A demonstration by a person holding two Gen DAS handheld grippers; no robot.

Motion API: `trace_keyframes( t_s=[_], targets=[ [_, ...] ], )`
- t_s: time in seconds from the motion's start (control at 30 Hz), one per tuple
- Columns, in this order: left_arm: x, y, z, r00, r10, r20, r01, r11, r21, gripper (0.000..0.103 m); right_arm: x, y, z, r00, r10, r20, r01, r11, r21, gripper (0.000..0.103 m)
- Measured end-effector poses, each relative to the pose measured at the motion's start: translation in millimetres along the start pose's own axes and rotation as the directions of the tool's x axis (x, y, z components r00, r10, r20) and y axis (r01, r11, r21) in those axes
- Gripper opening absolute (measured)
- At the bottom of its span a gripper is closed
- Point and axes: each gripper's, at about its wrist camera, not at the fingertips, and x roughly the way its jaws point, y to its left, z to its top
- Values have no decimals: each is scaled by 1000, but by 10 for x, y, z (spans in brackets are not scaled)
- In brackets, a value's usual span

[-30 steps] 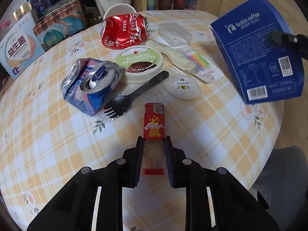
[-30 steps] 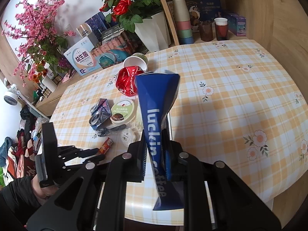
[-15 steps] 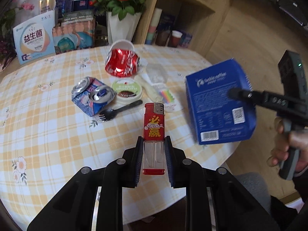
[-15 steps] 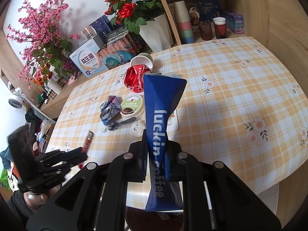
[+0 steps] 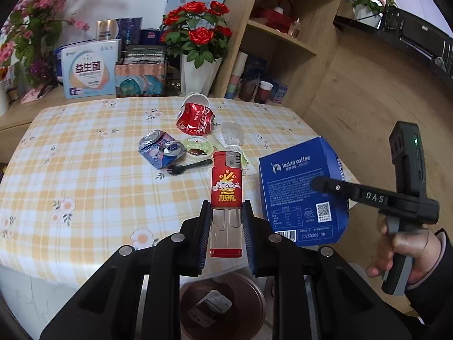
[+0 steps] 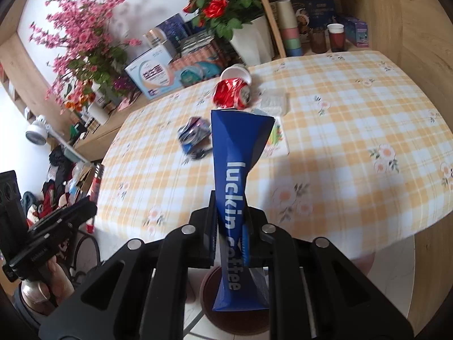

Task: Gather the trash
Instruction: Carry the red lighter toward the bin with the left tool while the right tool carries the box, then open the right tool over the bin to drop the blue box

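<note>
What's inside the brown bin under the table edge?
In the left wrist view, the brown bin holds one pale, flat, label-like piece of trash. The left claw and its lighter cover the bin's sides.

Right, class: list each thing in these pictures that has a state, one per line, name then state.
left gripper: fingers shut on the lighter
lighter: held, off the table
right gripper: fingers shut on the blue carton
blue carton: flattened, held
red can: crushed, lying on table
blue can: crushed
brown bin: open, below the lighter

Red roses in white vase (image 5: 198, 65), pink blossom branches (image 6: 82, 48), stacked paper cups (image 6: 290, 32), wooden shelves (image 5: 286, 36)
</note>
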Motion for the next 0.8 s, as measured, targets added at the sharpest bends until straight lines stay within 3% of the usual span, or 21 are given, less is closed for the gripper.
trace_keyframes(
  t_s=[0.4, 0.8],
  targets=[
    [-673, -36, -369, 996, 49, 74, -47, 999, -21, 22, -34, 408, -775, 991, 13, -130, -23, 997, -75, 17],
    [-545, 129, -586, 999, 40, 29, -38, 997, -72, 22, 556, 356, -1347, 936, -19, -352, 0, 999, -52, 17]
  ],
)
